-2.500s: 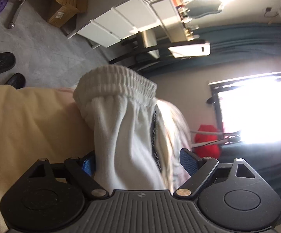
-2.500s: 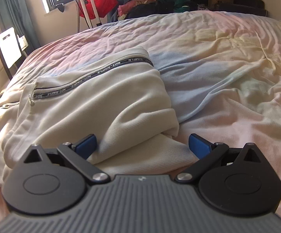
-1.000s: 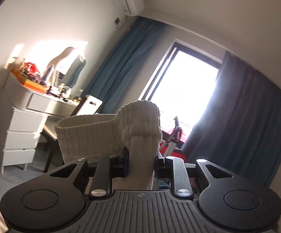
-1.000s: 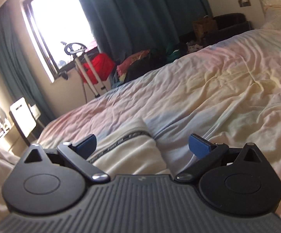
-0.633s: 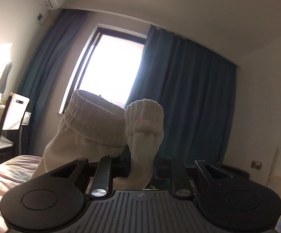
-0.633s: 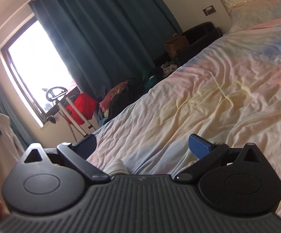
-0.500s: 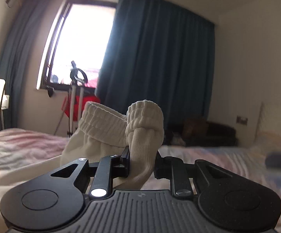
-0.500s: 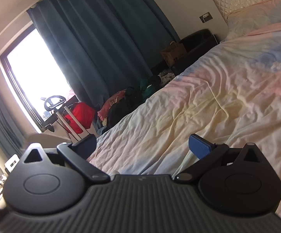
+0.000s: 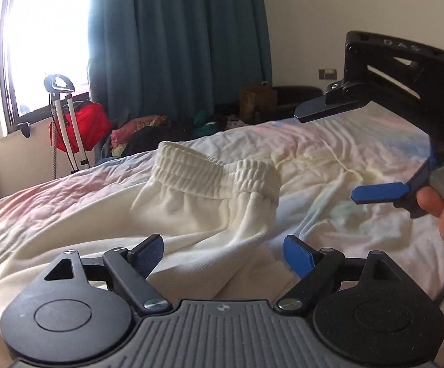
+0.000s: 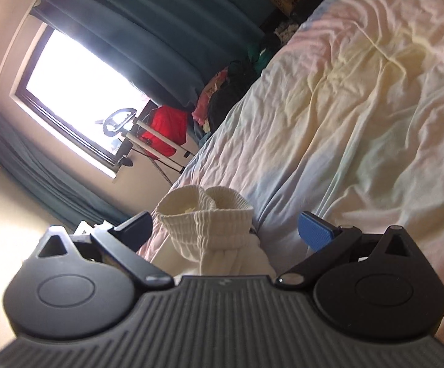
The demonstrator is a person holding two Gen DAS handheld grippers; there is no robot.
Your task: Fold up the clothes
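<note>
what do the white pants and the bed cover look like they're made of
White pants: seemingly thick, matte cotton-type knit; the gathered elastic cuffs show ribbing and the folds fall softly. Bed cover: thin woven fabric, probably cotton, matte, with fine sharp creases and a faded pastel print.

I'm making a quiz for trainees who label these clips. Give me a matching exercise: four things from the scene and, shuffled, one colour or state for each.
Things:
1. left gripper
2. cream trousers
3. curtain
4. bag by the window

Colour or state:
A. red
B. lying on the bed, elastic cuffs bunched
C. jaws apart after just opening, cloth between them but not pressed
D. dark teal, hanging

Pairs: 1-C, 2-B, 3-D, 4-A
</note>
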